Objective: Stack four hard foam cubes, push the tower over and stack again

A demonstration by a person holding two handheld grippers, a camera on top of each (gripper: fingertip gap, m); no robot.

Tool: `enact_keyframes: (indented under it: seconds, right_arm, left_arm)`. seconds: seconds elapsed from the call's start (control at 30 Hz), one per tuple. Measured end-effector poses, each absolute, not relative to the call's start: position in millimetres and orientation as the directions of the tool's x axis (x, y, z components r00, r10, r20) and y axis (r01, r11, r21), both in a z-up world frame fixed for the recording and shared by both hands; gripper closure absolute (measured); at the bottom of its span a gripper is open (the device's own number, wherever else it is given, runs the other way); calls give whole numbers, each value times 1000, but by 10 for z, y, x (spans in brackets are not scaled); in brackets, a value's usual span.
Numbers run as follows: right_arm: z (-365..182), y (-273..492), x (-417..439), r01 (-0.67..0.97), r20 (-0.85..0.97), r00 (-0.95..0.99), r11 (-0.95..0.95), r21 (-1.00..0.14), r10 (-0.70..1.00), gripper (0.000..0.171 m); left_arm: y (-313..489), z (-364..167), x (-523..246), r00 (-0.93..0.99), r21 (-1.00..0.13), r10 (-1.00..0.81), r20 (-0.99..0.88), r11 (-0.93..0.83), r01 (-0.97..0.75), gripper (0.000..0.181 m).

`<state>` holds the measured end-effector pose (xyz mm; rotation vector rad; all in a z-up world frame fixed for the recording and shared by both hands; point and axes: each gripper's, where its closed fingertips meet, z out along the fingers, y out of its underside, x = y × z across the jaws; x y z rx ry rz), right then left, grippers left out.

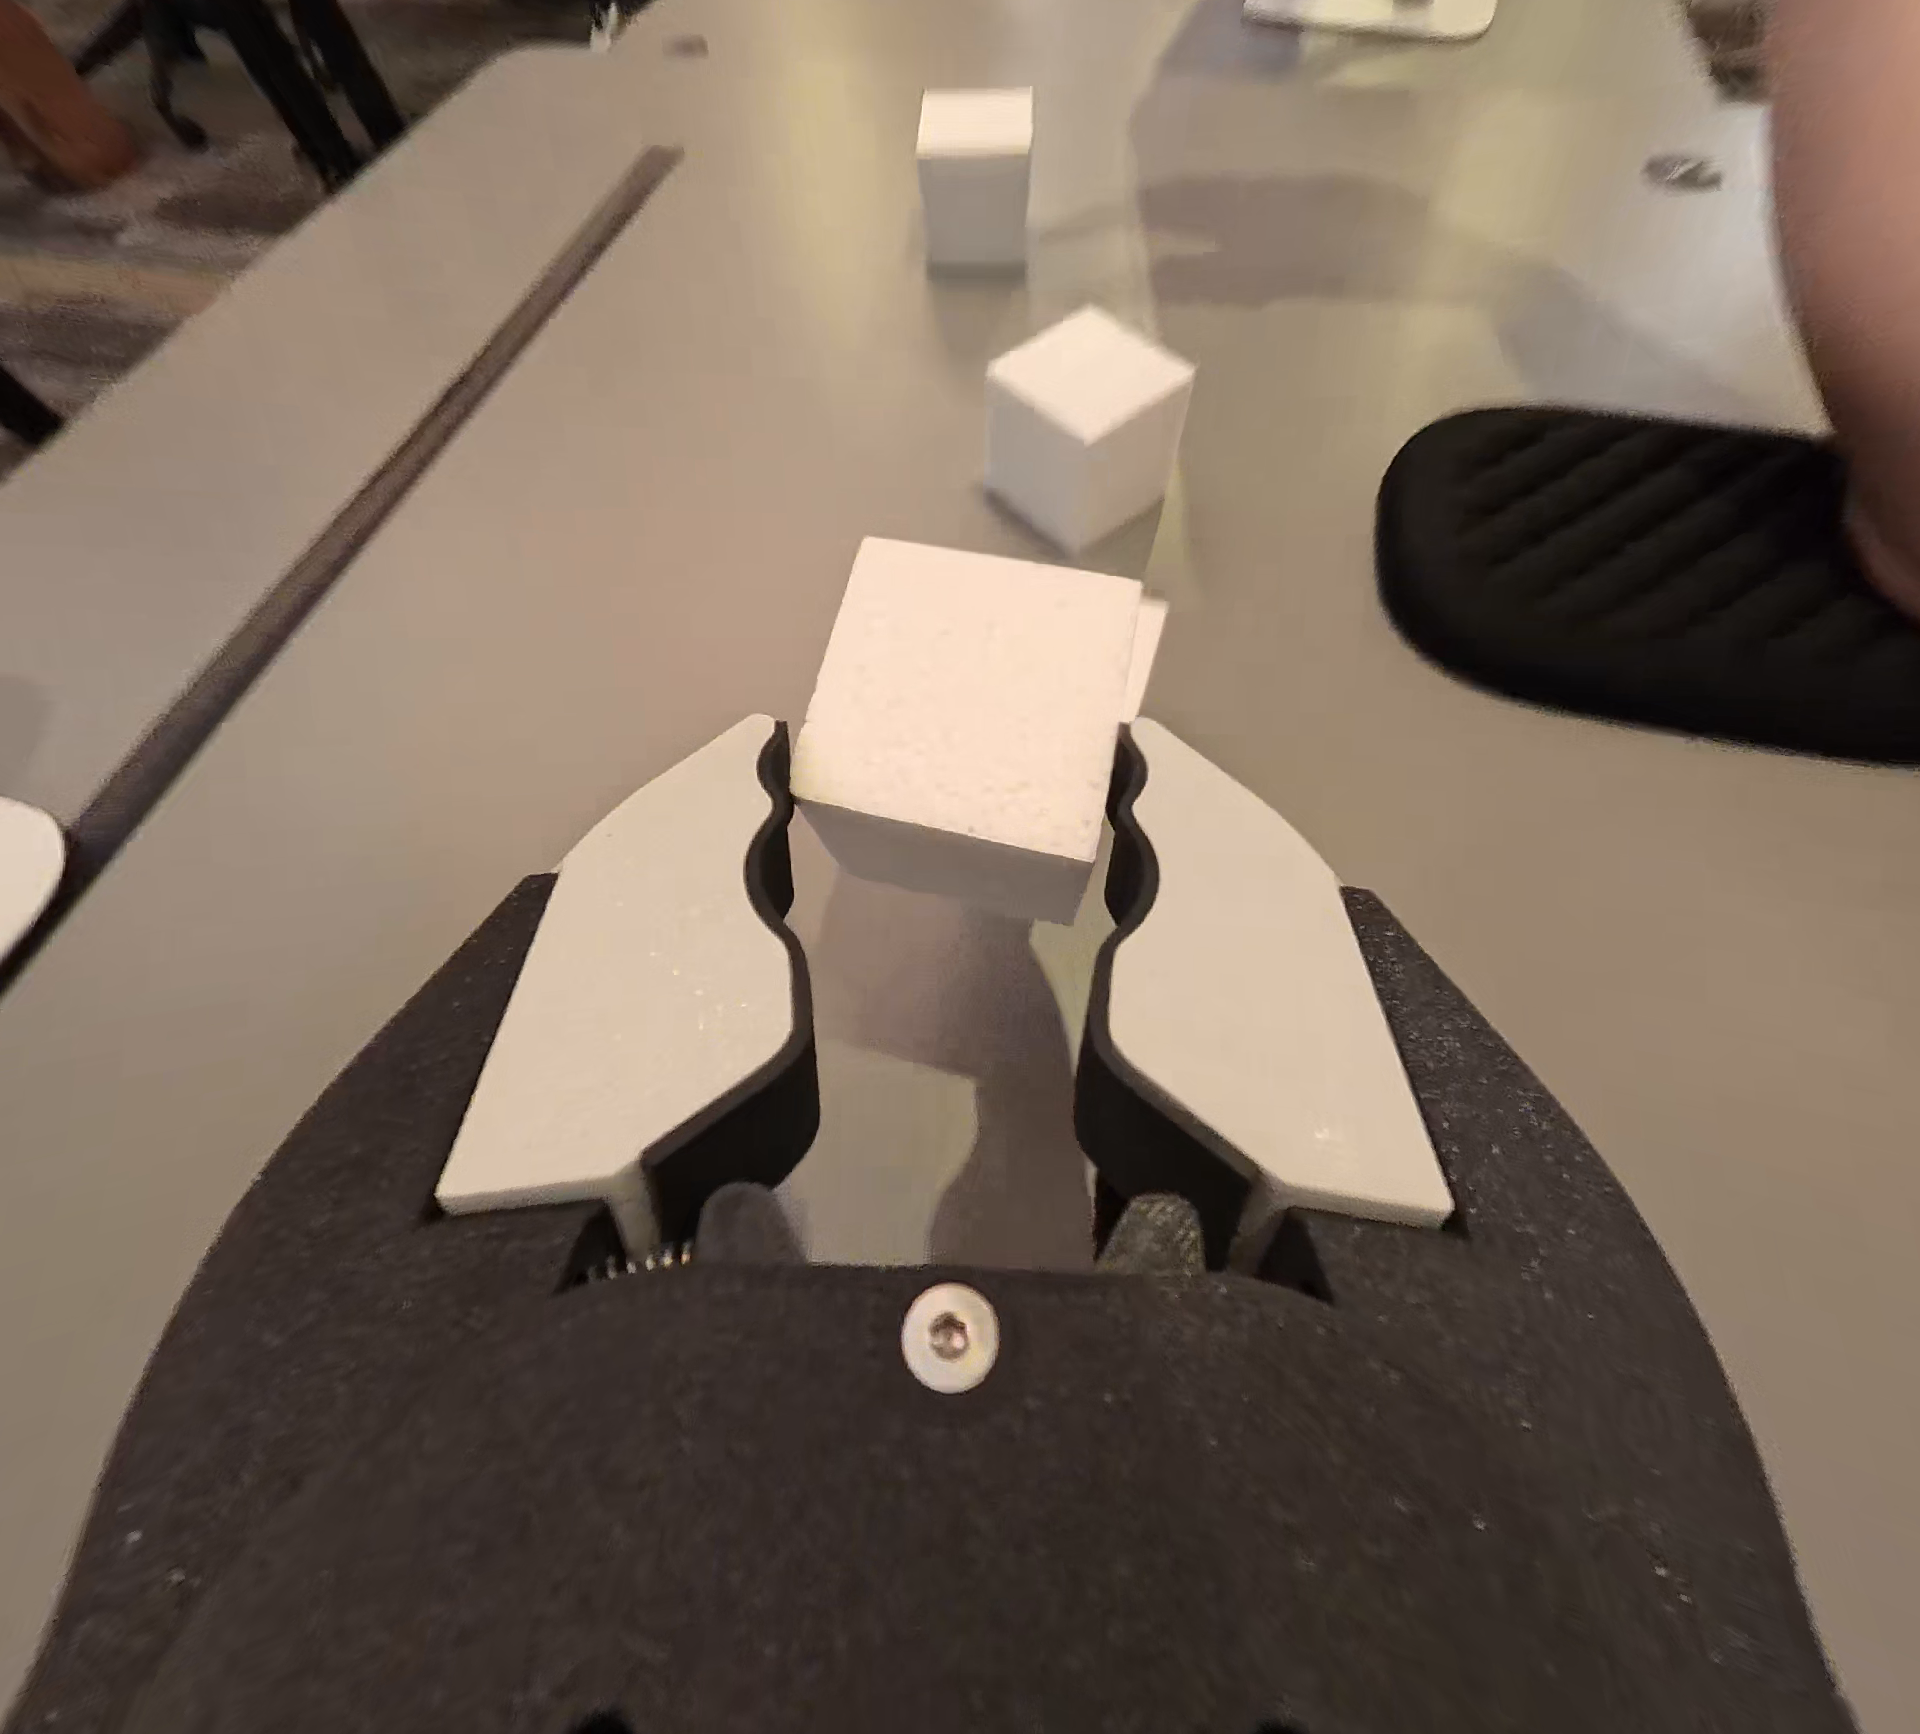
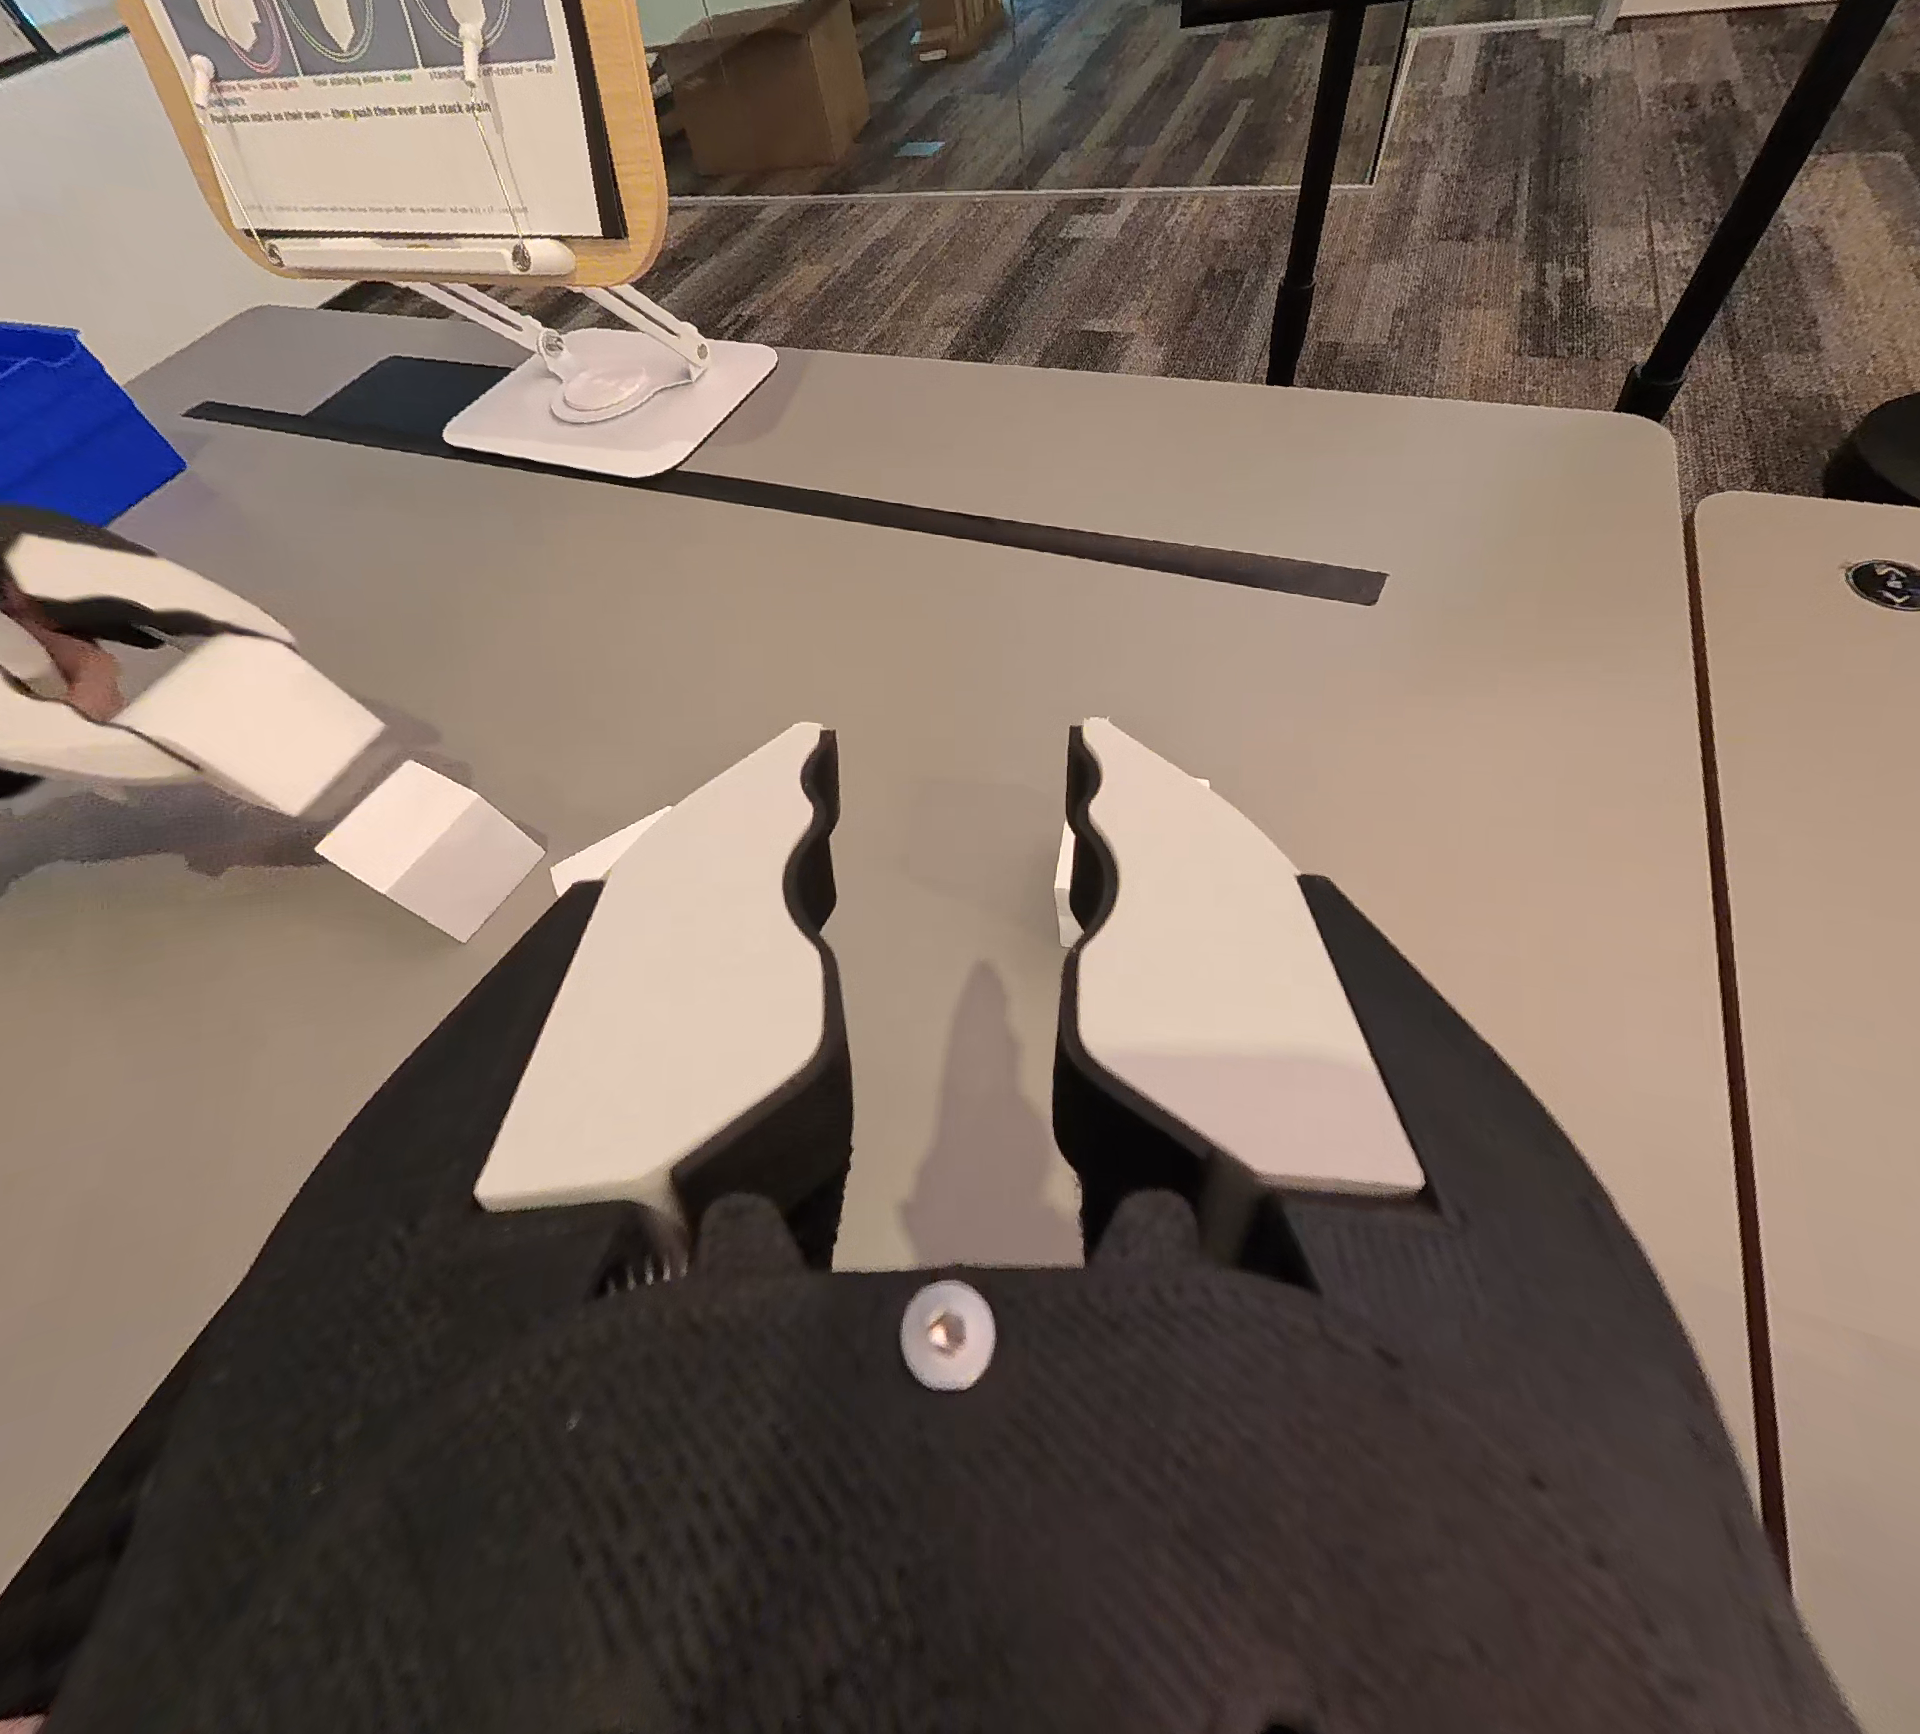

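In the left wrist view my left gripper [image 1: 951,739] is shut on a white foam cube [image 1: 956,697] and holds it just above the grey table [image 1: 520,645]. A second cube [image 1: 1149,645] peeks out behind it. A third cube [image 1: 1086,427] and a fourth [image 1: 975,172] stand farther off on the table. My right gripper [image 2: 954,739] is open and empty above bare table. In its view the left gripper [image 2: 239,728] is blurred at the left with the held cube [image 2: 436,843]. Two cubes [image 2: 613,848] [image 2: 1065,895] are partly hidden behind my right fingers.
A document stand with a white base [image 2: 613,406] stands at the back of the table beside a blue bin [image 2: 73,427]. A black strip [image 2: 935,521] runs across the tabletop. A second table [image 2: 1818,853] adjoins on the right. The right gripper's black body [image 1: 1642,583] shows in the left view. Left tips to right tips: about 35 centimetres.
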<state>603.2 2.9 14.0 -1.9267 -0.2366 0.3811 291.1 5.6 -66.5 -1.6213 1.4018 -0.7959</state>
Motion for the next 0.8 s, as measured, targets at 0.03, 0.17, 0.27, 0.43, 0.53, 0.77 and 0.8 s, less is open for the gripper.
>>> enact_keyframes:
  seconds: [0.03, 0.17, 0.27, 0.43, 0.53, 0.77, 0.8]
  right_arm:
    - [133, 32, 6030, -12, -151, 928, -380, -925, 340, 128]
    - [90, 41, 6028, 0, -147, 928, -395, -919, 343, 128]
    - [58, 43, 6045, -6, -157, 926, -404, -915, 342, 128]
    - [18, 67, 6060, -22, -178, 922, -411, -911, 345, 128]
    - [-16, 84, 6038, -15, -181, 917, -423, -906, 354, 128]
    - [-80, 75, 5670, 42, -205, 824, -417, -908, 528, 104]
    - [-91, 47, 5525, 76, -196, 780, -401, -913, 595, 100]
  left_arm:
    - [26, -577, 2967, 163, -896, -985, -62, -16, -444, 123]
    - [-79, -486, 3239, 92, -883, -992, -92, 38, -467, 123]
    - [-74, -582, 3366, 67, -855, -993, -99, 50, -517, 123]
    - [-50, -709, 3442, 59, -836, -994, -94, 46, -547, 123]
    - [-53, -759, 3462, 58, -833, -995, -81, 36, -552, 123]
    - [-14, -765, 3440, 88, -845, -994, -69, 11, -535, 91]
    - [-14, -697, 3425, 97, -860, -994, -60, 2, -510, 89]
